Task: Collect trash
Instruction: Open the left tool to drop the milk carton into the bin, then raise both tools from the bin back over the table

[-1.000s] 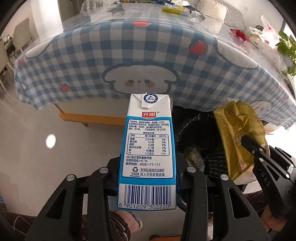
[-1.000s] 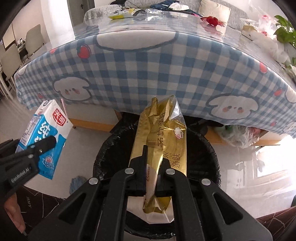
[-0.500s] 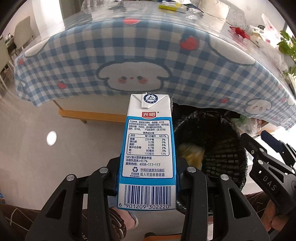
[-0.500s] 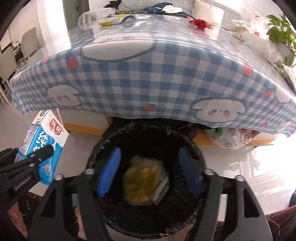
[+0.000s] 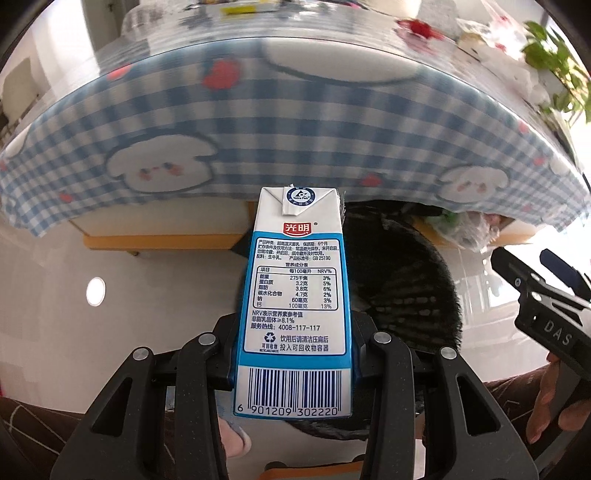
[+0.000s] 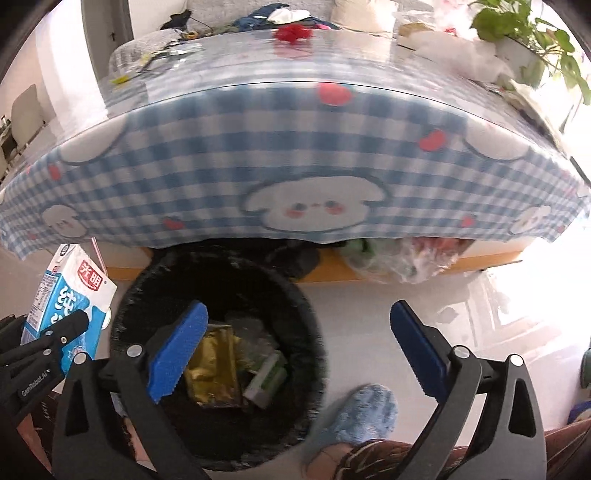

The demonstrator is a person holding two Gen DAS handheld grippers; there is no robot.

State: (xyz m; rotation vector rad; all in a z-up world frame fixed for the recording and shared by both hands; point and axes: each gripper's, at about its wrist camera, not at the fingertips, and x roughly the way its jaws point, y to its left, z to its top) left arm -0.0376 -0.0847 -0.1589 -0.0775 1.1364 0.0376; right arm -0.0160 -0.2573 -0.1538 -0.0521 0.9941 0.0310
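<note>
Pale glossy floor (image 6: 369, 317); behind it, desk (image 6: 295, 122) draped in blue-checked cloth with cartoon prints, front edge overhanging. Black-lined trash bin (image 6: 306, 306) on the floor just below the desk's front edge. In the bin: gold wrapper (image 6: 212, 363), small white-and-green box (image 6: 267, 382) beside it. Left tool (image 5: 293, 354) clenched on milk carton (image 5: 295, 295), pads pressing both sides near the carton's base, carton upright, held above the floor just left of the bin rim. Right tool (image 6: 295, 350) empty, jaws opening, blue pads (image 6: 177, 350) spread wide, left pad over the bin, right pad over the floor. Blue slipper (image 6: 364, 413) on the floor beside the bin. Potted plant (image 6: 532, 33) at the desk's far right corner.
</note>
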